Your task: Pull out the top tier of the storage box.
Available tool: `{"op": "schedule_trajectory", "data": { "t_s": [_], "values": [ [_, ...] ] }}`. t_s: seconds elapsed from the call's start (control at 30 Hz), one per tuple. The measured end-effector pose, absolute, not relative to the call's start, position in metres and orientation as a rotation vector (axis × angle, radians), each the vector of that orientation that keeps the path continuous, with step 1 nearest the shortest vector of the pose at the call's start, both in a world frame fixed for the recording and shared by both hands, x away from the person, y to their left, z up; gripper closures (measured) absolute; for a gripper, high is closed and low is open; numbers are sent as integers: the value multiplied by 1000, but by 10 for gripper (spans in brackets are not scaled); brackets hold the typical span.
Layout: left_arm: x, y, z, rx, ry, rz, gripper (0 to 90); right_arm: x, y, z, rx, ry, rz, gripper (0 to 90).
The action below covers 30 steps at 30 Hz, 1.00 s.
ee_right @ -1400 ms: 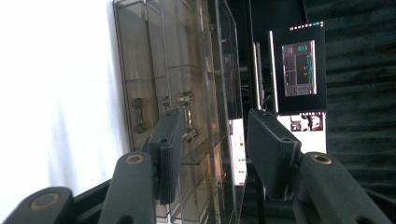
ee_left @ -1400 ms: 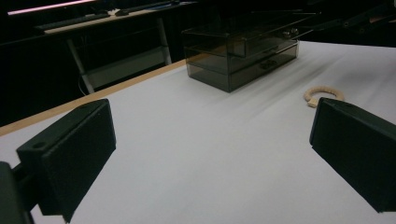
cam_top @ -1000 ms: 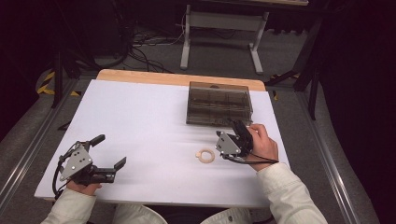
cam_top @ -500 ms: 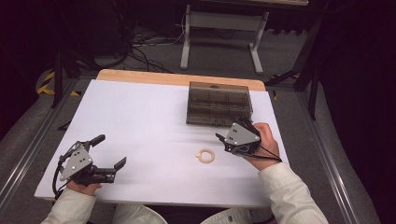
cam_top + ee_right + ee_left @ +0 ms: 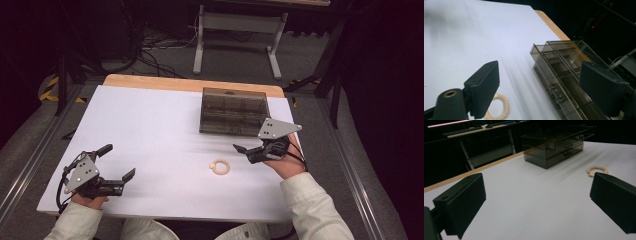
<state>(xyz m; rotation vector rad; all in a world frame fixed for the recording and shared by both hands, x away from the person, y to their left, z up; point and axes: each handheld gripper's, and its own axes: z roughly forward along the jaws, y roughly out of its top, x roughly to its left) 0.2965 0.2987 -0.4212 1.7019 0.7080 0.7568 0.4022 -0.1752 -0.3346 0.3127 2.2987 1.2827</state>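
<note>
Looking down from the high view, we log the right gripper [image 5: 242, 151] held above the white table [image 5: 150, 130], between the beige ring [image 5: 220, 166] and the smoky clear drawer box [image 5: 234, 111]. Its 2 jaws have just been opening and now stand apart with nothing between them; the ring is released and lies flat on the table, just beside the gripper's tips toward the person's side and apart from them. In the right gripper view we see the right gripper [image 5: 540, 82] spread wide, the ring [image 5: 499, 106] on the white surface partly hidden behind the near jaw, and the drawer box [image 5: 564, 75] close ahead with 2 round knobs on its front. We note the left gripper [image 5: 120, 162] resting at the near left corner of the table, well apart from the ring, jaws wide and empty. In the left gripper view the left gripper [image 5: 536, 200] frames bare table, with the ring [image 5: 597, 170] just past the far jaw and the drawer box [image 5: 554, 147] behind it near the wooden edge.
</note>
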Motion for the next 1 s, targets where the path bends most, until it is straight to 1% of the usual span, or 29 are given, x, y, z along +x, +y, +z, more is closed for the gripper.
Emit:
{"op": "schedule_trajectory", "data": {
  "t_s": [0.17,0.3,0.53,0.6,0.67,0.73,1.0],
  "values": [
    [296,299,-421,1703,707,756,12,406,-180,-325,356,2307,1375,200],
    [296,299,-421,1701,708,756,12,414,-185,-319,399,2317,1369,224],
    [297,299,-421,1702,709,757,12,432,-196,-318,463,2384,1490,224],
    [297,299,-421,1702,709,756,12,435,-199,-319,483,2389,1493,223],
    [297,298,-421,1702,710,755,12,437,-200,-320,493,2386,1488,196],
    [297,298,-422,1703,710,754,12,438,-201,-320,498,2387,1481,190],
    [297,299,-421,1702,708,756,12,439,-198,-316,466,2413,1415,231]
  ]
}}
